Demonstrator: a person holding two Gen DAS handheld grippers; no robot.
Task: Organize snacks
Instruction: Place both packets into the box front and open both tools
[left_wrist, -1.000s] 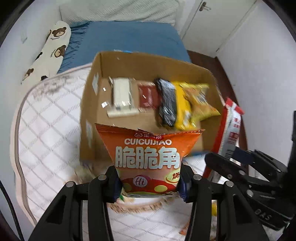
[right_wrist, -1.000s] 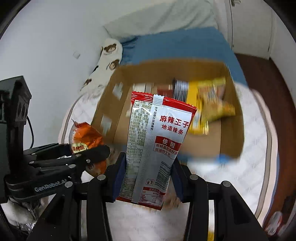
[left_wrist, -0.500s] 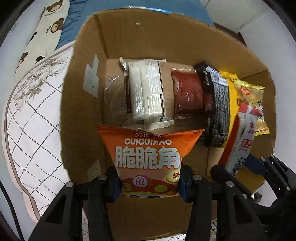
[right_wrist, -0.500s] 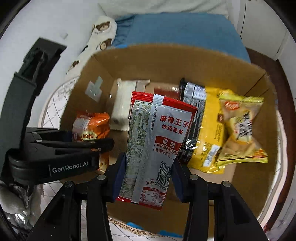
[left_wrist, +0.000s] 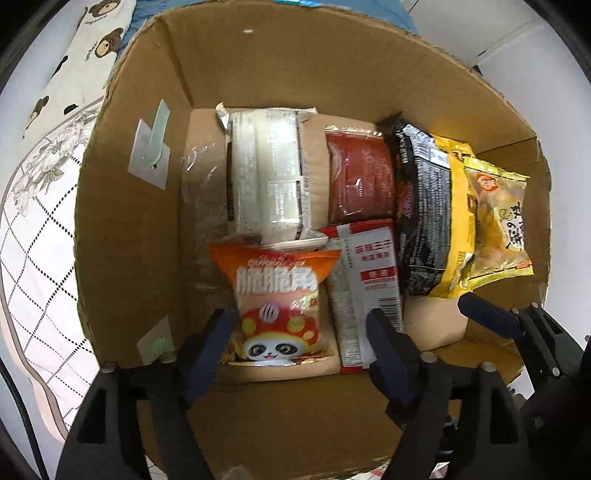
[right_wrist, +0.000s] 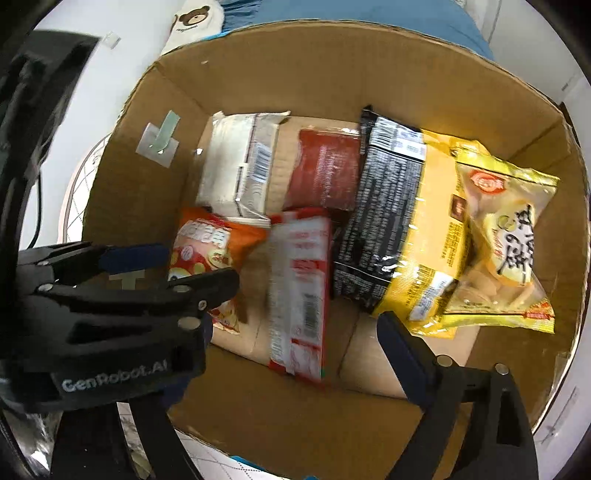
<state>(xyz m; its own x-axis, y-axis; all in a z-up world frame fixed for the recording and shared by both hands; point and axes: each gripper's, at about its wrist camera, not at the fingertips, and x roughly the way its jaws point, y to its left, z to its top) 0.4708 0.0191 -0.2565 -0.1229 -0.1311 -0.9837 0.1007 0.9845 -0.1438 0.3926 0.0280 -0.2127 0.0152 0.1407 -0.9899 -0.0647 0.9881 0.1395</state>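
Both grippers hang over an open cardboard box (left_wrist: 129, 229) (right_wrist: 155, 199). My left gripper (left_wrist: 301, 339) is open; the orange snack bag (left_wrist: 279, 306) lies loose on the box floor between its fingers. It also shows in the right wrist view (right_wrist: 207, 254). My right gripper (right_wrist: 295, 354) is open; the red and white spicy-strip packet (right_wrist: 299, 288) lies on the box floor beside the orange bag, also seen in the left wrist view (left_wrist: 369, 280). The right gripper's left finger is hidden behind the left gripper's body.
The box also holds a white packet (left_wrist: 266, 177), a dark red packet (left_wrist: 360, 181), a black packet (left_wrist: 424, 214) and yellow bags (left_wrist: 495, 221). The box sits on a white quilted bed cover (left_wrist: 33, 236). A bear-print pillow (left_wrist: 74, 48) lies beyond.
Both grippers moved down over the box and opened. The orange bag and the red and white packet dropped out of the jaws onto the box floor.
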